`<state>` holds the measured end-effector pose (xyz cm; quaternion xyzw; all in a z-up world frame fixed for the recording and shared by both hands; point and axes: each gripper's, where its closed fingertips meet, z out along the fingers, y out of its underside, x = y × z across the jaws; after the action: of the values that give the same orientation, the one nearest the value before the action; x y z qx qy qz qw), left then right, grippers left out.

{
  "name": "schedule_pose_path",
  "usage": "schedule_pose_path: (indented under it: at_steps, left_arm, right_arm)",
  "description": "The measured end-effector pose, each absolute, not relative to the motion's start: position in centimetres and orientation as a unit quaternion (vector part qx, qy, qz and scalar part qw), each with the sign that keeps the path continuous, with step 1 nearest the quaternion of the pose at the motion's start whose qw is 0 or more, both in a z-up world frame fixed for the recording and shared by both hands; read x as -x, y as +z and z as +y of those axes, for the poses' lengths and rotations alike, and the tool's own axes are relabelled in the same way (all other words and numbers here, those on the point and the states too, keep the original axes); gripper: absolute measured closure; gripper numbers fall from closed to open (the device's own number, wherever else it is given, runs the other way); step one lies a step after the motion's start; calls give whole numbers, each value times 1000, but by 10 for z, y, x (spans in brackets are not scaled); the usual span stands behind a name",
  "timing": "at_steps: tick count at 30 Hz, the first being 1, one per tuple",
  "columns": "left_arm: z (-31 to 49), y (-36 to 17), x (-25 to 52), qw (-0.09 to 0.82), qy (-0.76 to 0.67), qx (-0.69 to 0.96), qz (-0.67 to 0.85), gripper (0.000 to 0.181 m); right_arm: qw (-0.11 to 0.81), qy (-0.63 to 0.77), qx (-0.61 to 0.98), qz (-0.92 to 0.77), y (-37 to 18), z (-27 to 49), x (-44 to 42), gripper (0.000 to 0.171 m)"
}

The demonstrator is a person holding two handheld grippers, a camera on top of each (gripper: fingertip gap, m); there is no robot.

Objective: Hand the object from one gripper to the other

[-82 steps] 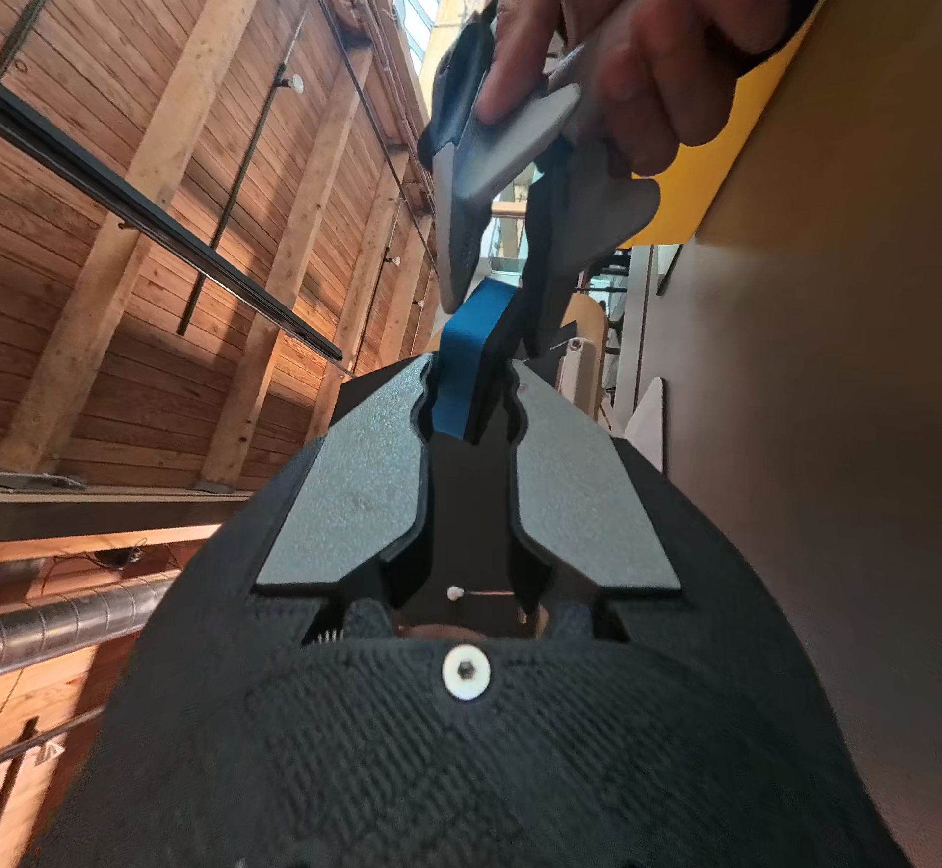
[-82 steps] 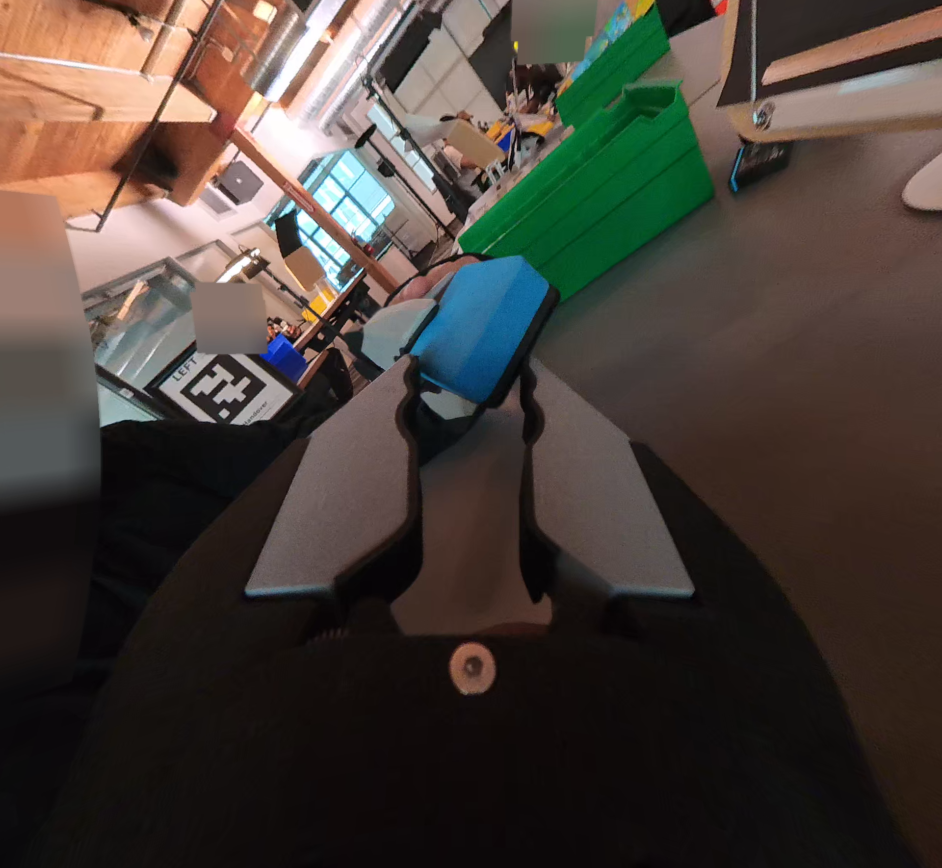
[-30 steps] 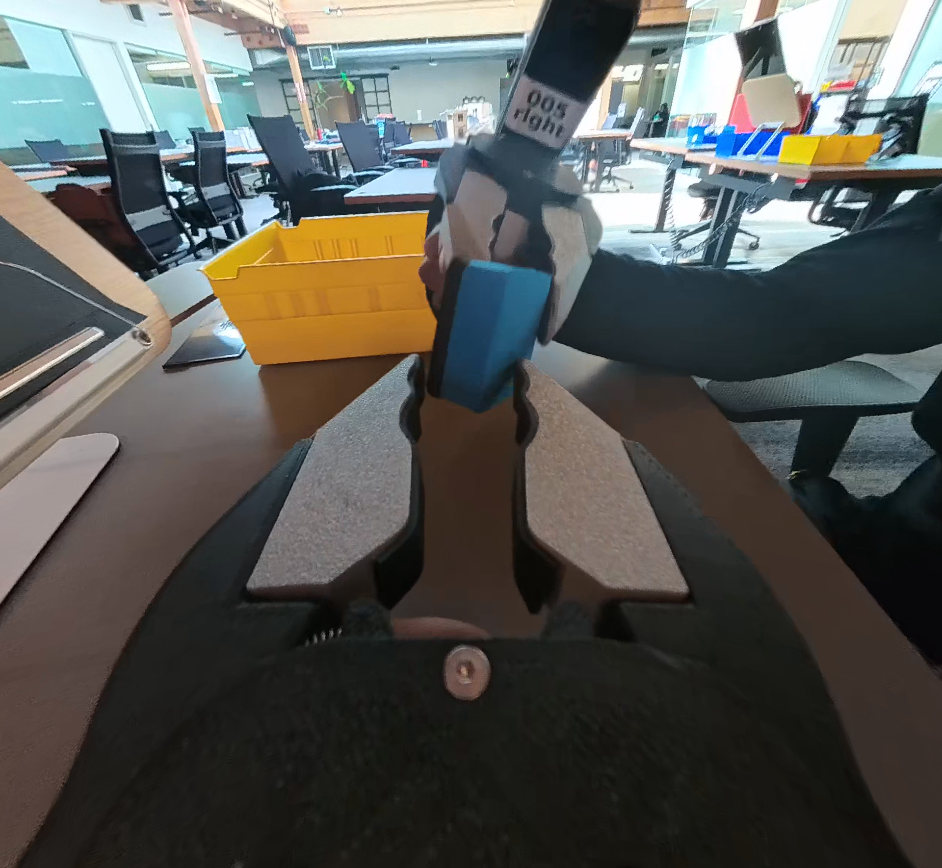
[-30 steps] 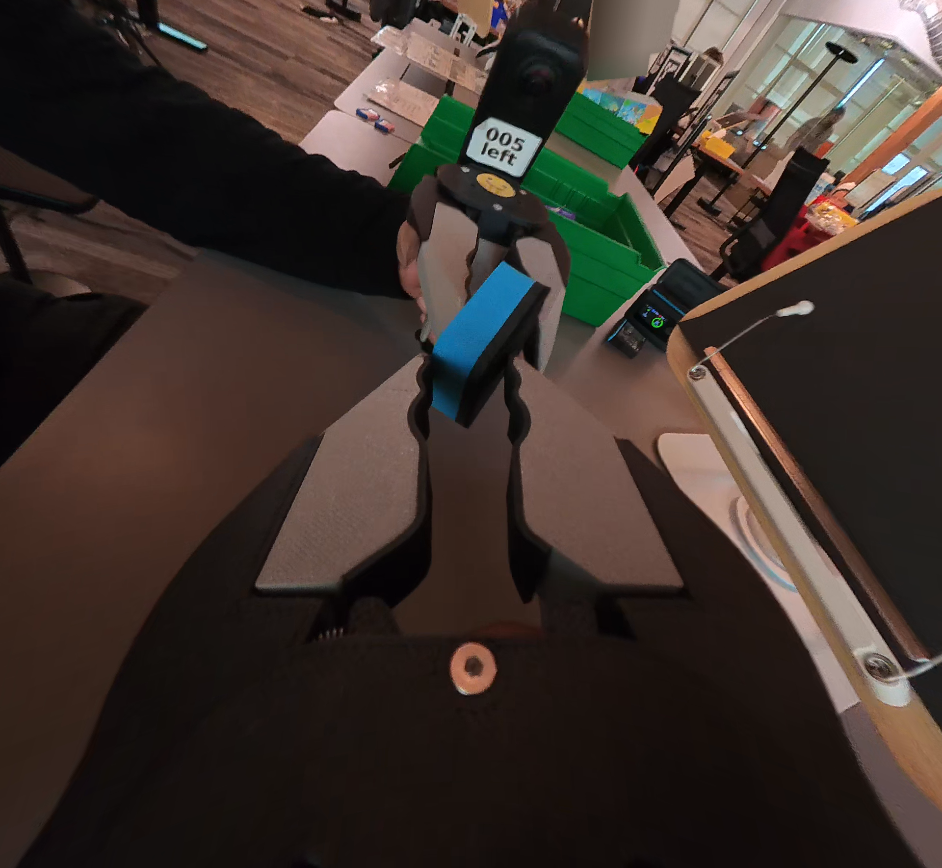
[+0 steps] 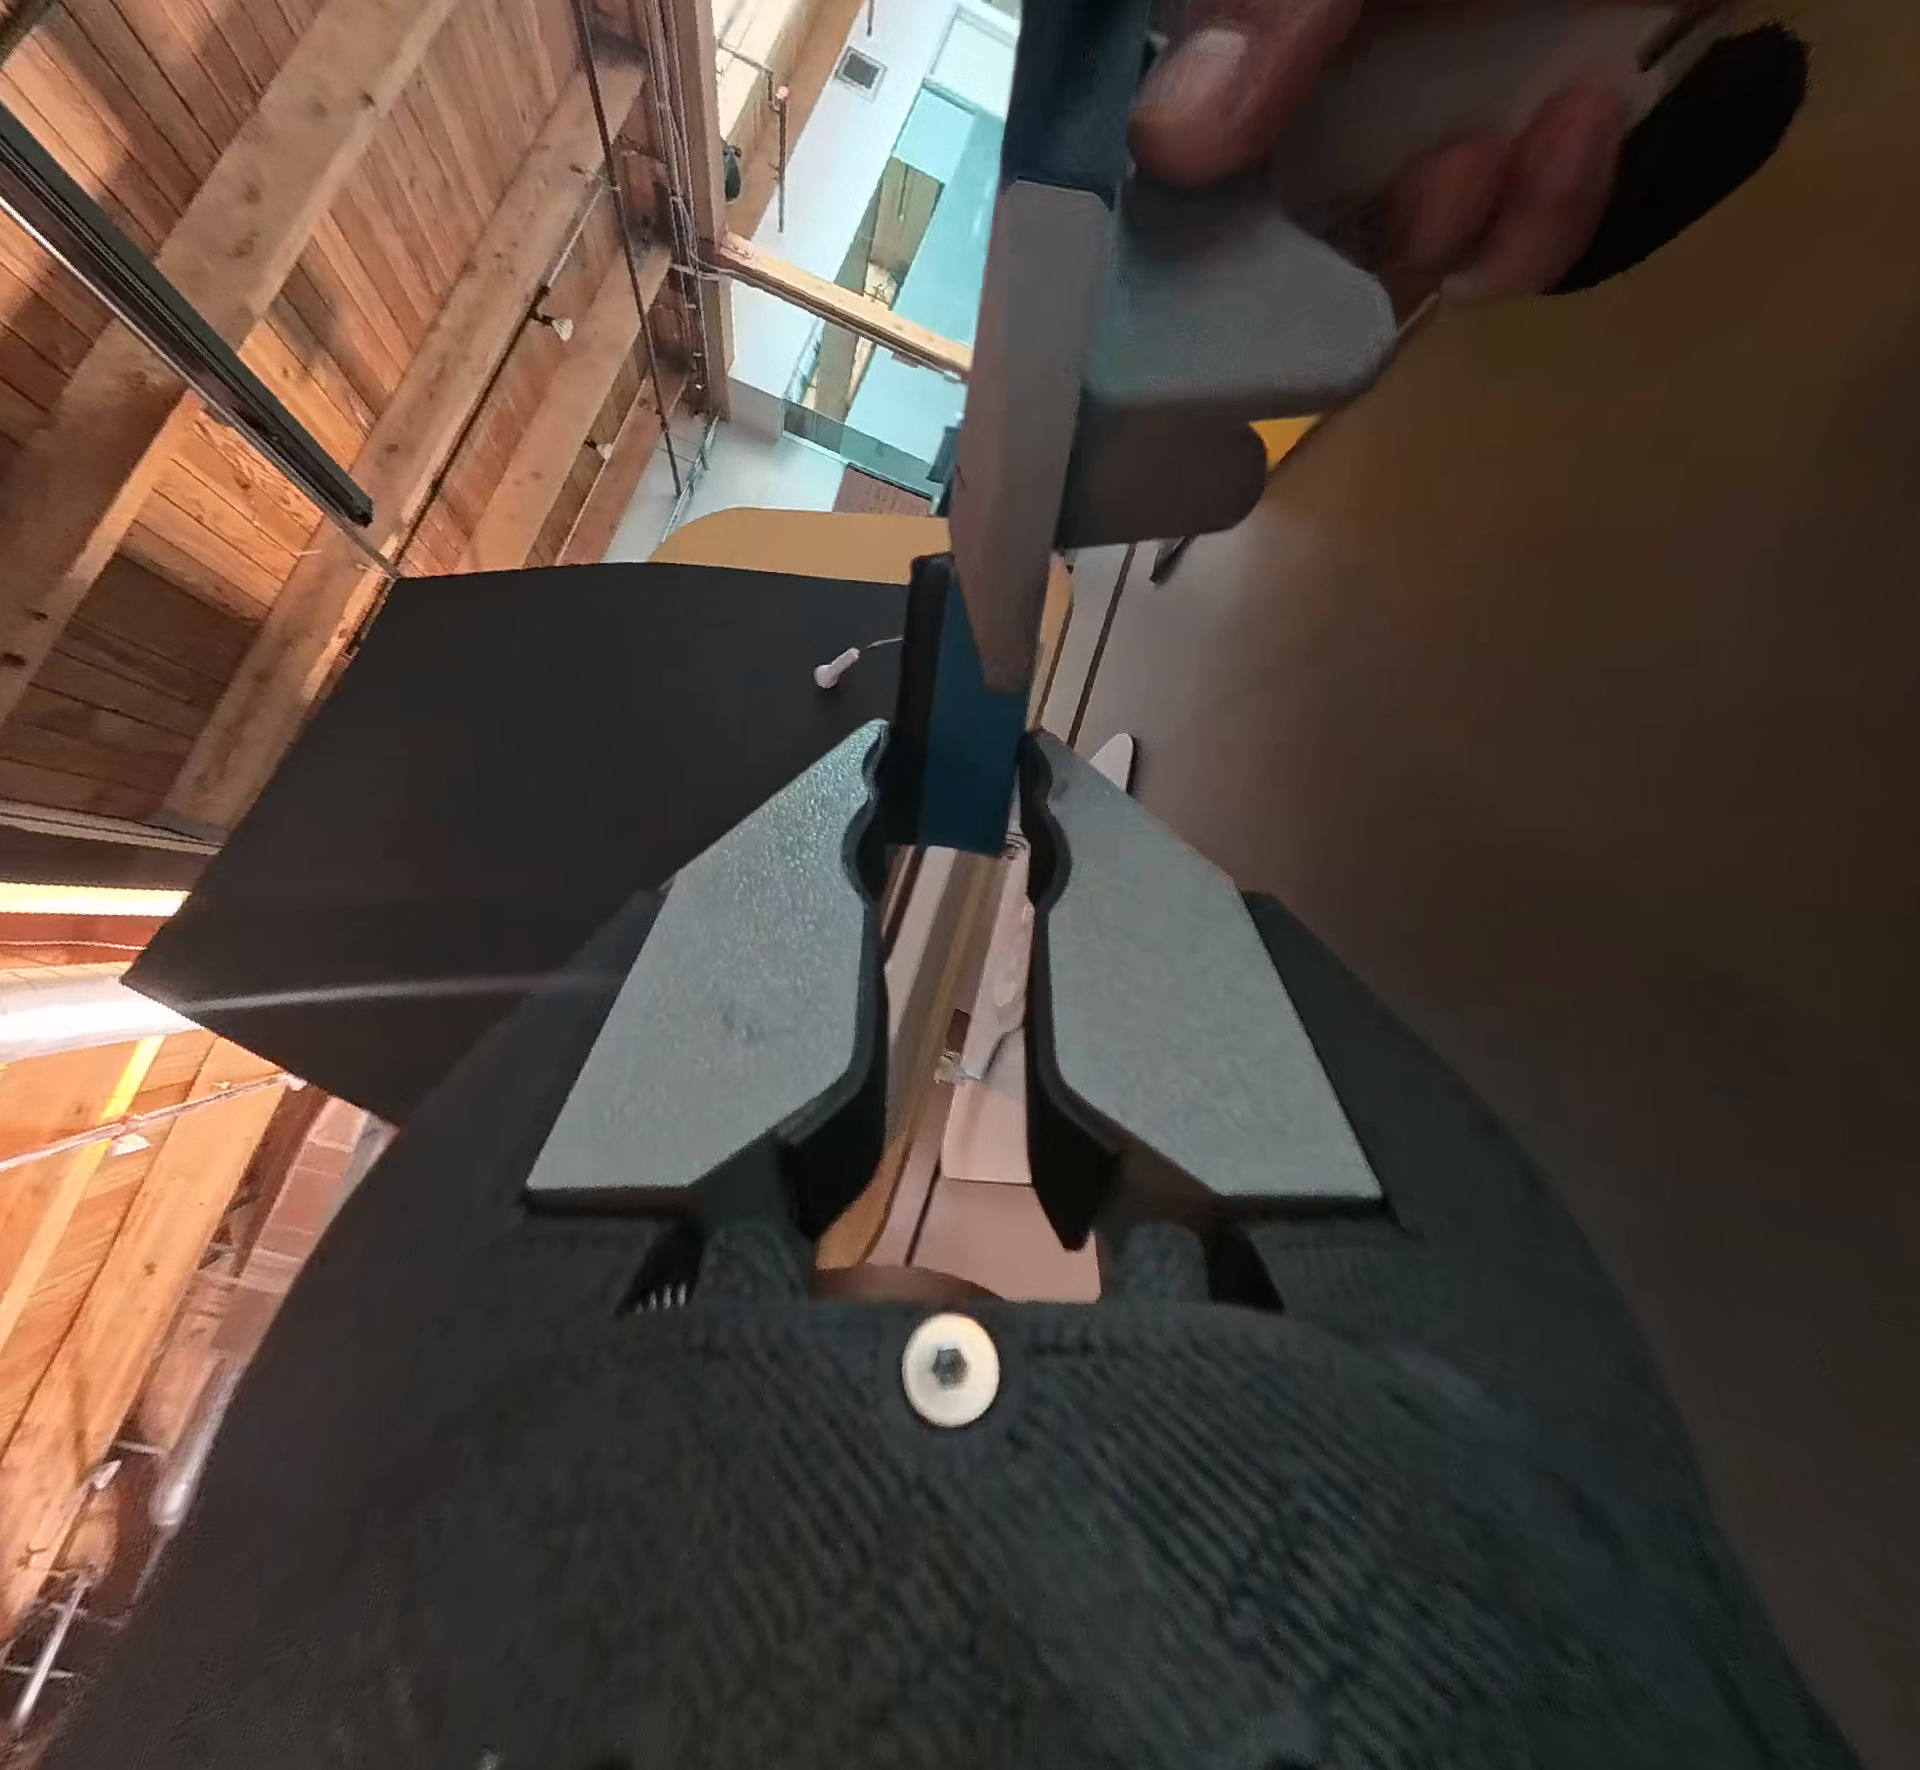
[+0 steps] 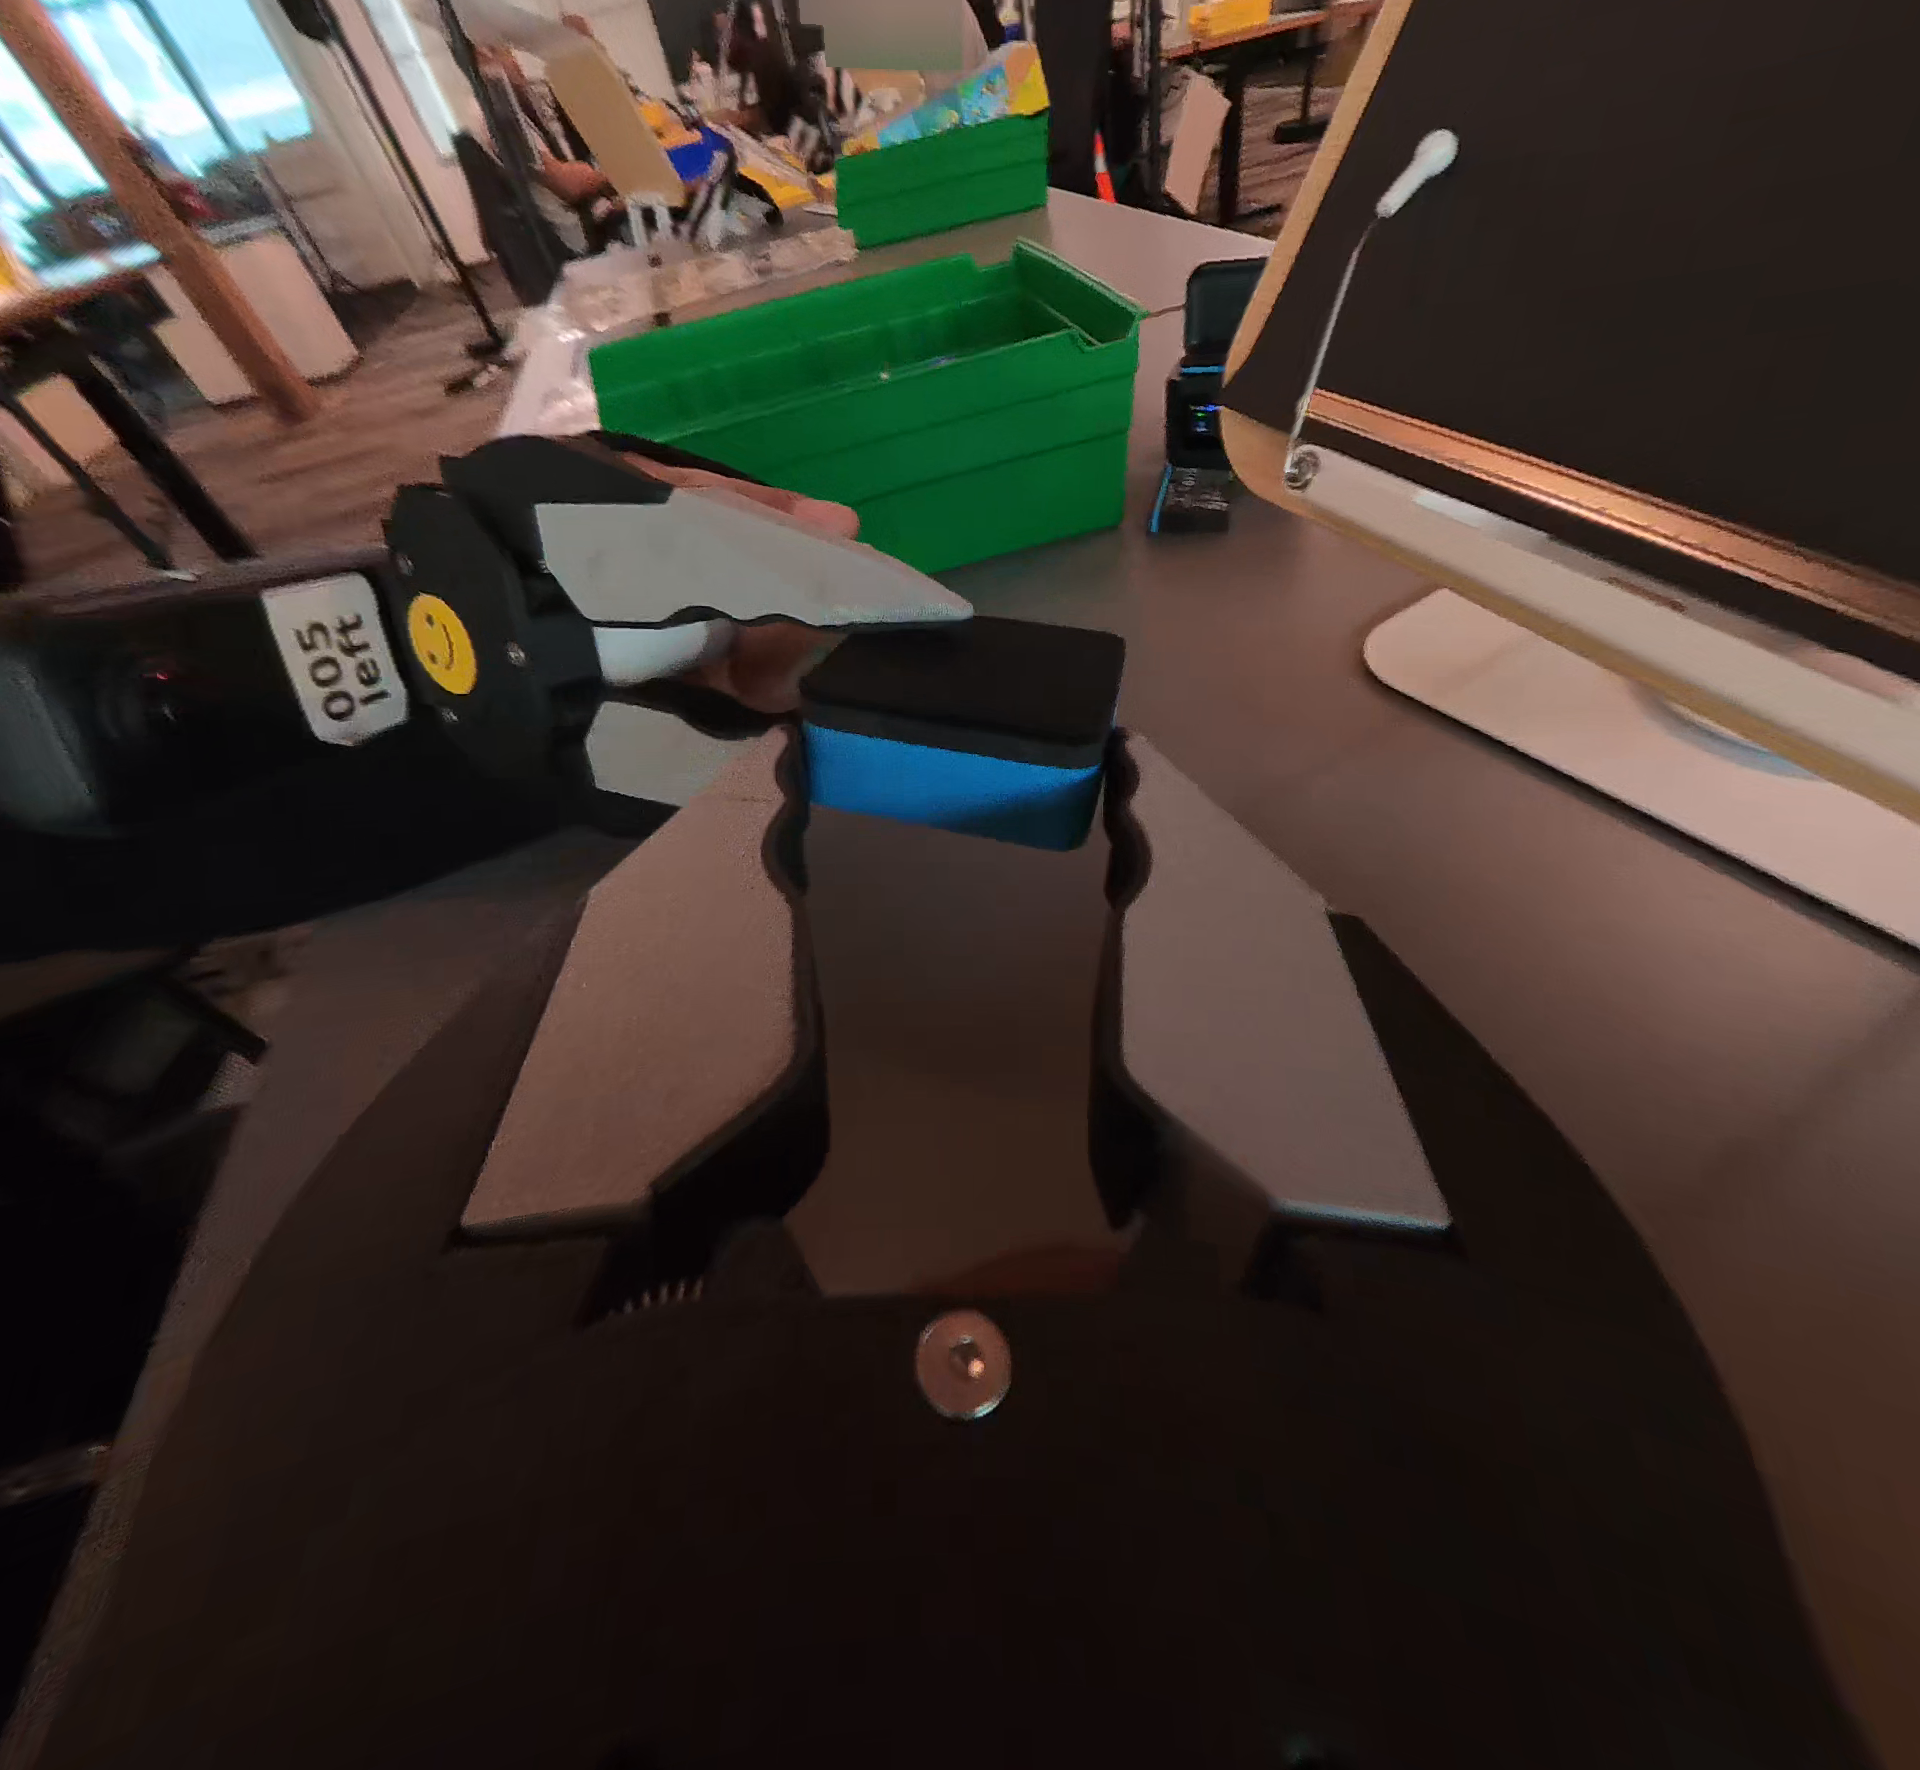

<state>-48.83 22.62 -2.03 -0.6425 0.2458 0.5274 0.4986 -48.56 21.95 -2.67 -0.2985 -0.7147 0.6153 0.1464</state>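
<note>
Foam block, blue with a black face, looks light and squashy, so a gentle pinch across flat faces suits it. Right gripper spans its long sides and left gripper pinches its thin faces; both hold it.

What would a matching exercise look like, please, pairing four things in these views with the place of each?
Things:
1. blue and black block
2. green bin
3. monitor
4. small black device

Places:
A. on the table, behind the block
B. at the right edge, on a pale foot
C. between the fingertips of the left gripper and the right gripper
D. between the bin and the monitor

Pairs: 1-C, 2-A, 3-B, 4-D
</note>
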Motion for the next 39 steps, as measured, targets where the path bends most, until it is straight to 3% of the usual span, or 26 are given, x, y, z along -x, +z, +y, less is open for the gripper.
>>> schedule_pose_path:
  at_steps: [4, 10, 13, 16, 23, 24, 27, 35, 39]
  left_arm:
    - [227, -26, 493, 513, 489, 670, 220, 160]
    - [220, -32, 505, 591, 319, 733, 110, 152]
    - [226, -40, 499, 628, 140, 765, 33, 123]
    - [226, -34, 495, 657, 60, 752, -3, 115]
    - [231, -33, 481, 656, 0, 754, -9, 114]
    - [233, -35, 480, 651, 15, 759, 1, 123]
    - [231, -41, 489, 620, 104, 777, 32, 126]
    - [215, -20, 519, 514, 494, 681, 167, 126]
    - [220, -16, 505, 484, 556, 636, 228, 126]
  right_arm:
    - [228, 586, 288, -722, -22, 230, 492, 116]
    - [444, 449, 245, -736, -15, 262, 506, 117]
    - [540, 350, 173, -746, -17, 264, 506, 117]
    - [587, 278, 90, -755, -26, 249, 504, 116]
    - [613, 236, -6, -754, -37, 207, 493, 116]
    - [618, 227, -14, -752, -38, 205, 493, 116]
    - [617, 224, -13, -754, -43, 206, 495, 116]
    - [435, 450, 142, -766, -32, 221, 487, 119]
    - [328, 584, 215, -710, -8, 220, 482, 114]
